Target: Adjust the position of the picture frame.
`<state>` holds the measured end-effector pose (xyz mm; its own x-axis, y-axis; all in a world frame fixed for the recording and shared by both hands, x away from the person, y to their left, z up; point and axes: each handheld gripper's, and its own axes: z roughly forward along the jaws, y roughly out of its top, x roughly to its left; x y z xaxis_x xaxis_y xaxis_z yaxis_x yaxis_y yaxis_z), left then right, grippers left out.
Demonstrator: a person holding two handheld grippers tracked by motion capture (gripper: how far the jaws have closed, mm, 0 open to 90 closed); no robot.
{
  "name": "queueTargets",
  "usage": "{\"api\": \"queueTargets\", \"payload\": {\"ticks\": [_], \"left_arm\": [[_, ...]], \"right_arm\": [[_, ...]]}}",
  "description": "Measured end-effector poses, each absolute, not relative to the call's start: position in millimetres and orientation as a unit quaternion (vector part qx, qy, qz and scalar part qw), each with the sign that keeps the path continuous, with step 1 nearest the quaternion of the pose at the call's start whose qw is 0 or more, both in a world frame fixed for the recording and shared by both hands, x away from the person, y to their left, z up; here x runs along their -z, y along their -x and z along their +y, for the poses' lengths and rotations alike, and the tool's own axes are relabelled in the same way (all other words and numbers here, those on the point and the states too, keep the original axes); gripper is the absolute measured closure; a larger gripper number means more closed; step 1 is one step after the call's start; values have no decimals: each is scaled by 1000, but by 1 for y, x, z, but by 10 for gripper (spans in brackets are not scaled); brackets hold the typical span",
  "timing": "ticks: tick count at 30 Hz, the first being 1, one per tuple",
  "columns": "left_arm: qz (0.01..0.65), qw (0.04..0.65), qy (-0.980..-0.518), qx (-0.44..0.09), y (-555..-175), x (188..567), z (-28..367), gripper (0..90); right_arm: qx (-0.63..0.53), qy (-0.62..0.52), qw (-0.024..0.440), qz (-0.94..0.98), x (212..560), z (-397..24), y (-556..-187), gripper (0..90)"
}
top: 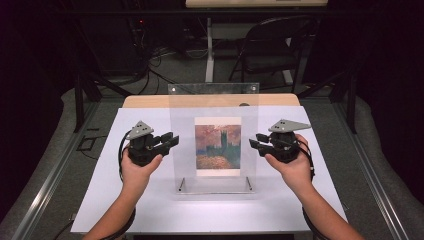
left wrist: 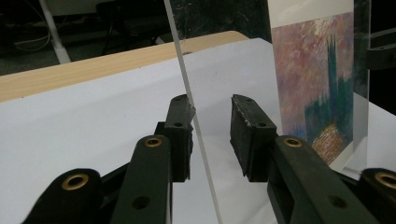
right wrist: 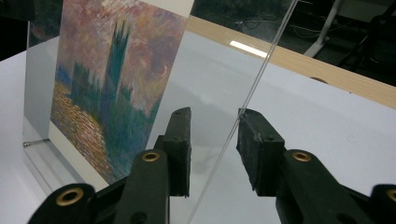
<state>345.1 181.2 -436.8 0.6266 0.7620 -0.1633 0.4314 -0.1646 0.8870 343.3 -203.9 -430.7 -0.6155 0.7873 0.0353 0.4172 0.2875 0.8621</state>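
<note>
Two side edges of the upright clear frame (top: 214,142), standing mid-table with its picture (top: 217,146), already lie between my jaws, left gripper (top: 169,143) and right gripper (top: 255,141) both parted, one pad each grazing, neither clamped yet.

Clear frame, painted print, black grippers on white

Acrylic frame (top: 213,145) clear, see-through, silver pins at corners. Print (top: 217,147) inside: mottled pink-mauve sky, dark teal-green tower shapes, orange-gold dabbed water low down, white border strip at top and bottom. Left gripper (top: 170,141) and right gripper (top: 254,140) both black, brass-coloured rivets on the arms, grey three-cornered top plates. Table sheet (top: 150,210) plain white; far table edge (top: 150,101) light wood grain. Floor (top: 60,165) grey, near-black surround.
</note>
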Motion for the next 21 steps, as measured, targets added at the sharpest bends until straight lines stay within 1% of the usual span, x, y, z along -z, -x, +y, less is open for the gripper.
{"api": "queueTargets", "payload": {"ticks": [8,14,21], "left_arm": [[390,506,-751,-167,-336,435,183,707],[384,506,-754,-169,-330,434,183,714],[368,508,-758,-179,-314,434,185,722]], "right_arm": [[-453,-377,215,779,430,-204,-333,668],[-455,-375,214,779,429,-205,-326,674],[-464,-364,218,777,430,-207,-311,682]]}}
